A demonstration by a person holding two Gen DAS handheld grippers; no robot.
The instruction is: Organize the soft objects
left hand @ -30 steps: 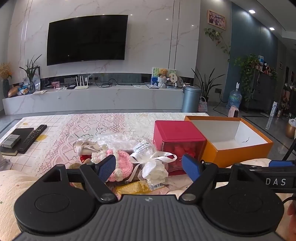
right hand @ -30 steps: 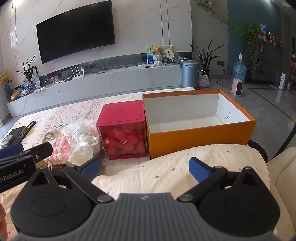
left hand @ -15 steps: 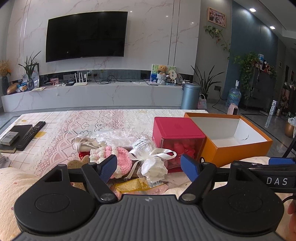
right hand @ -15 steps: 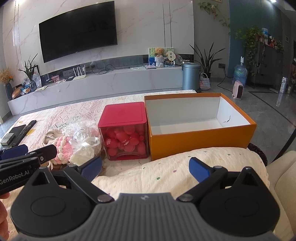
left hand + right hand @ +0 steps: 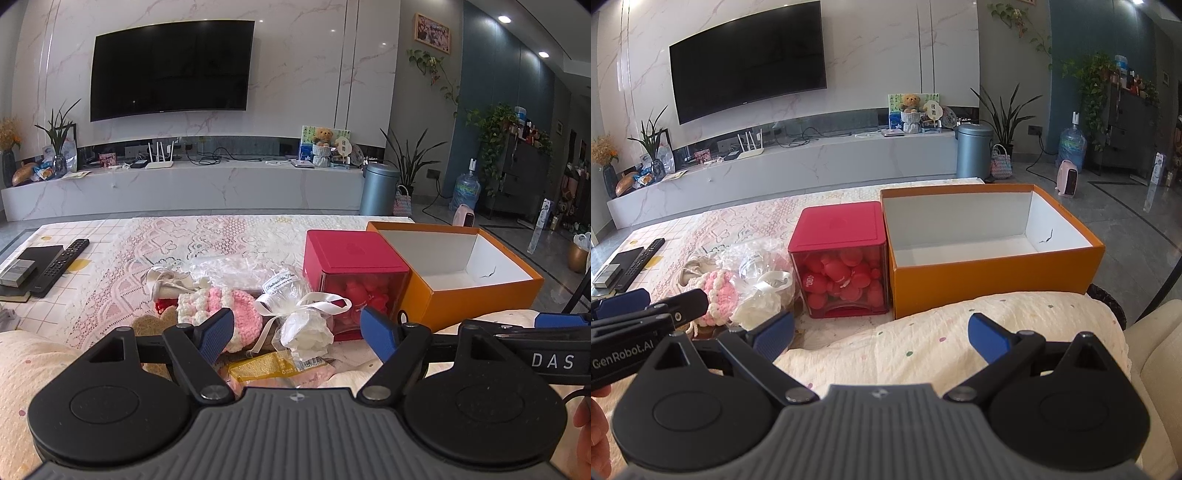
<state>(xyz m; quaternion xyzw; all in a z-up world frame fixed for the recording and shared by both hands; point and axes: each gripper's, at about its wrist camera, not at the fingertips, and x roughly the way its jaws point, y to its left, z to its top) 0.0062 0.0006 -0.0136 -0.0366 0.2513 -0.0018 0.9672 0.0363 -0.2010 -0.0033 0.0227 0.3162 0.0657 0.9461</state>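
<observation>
We see a lace-covered table (image 5: pixel 122 251) in a living room with a wall-mounted television (image 5: pixel 171 68). The soft objects (image 5: pixel 236 306) lie heaped beside a red box (image 5: pixel 842 258) and an open orange box (image 5: pixel 993 273). Our left gripper (image 5: pixel 297 328) and right gripper (image 5: pixel 881 330) hover spread, empty.

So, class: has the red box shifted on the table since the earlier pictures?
No. The red box sits against the orange box exactly as before; only the camera view shifted slightly.

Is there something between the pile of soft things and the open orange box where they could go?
Yes. The red cube container stands directly between the soft pile and the orange box, right beside the box's wall. Items must be lifted over it.
</observation>
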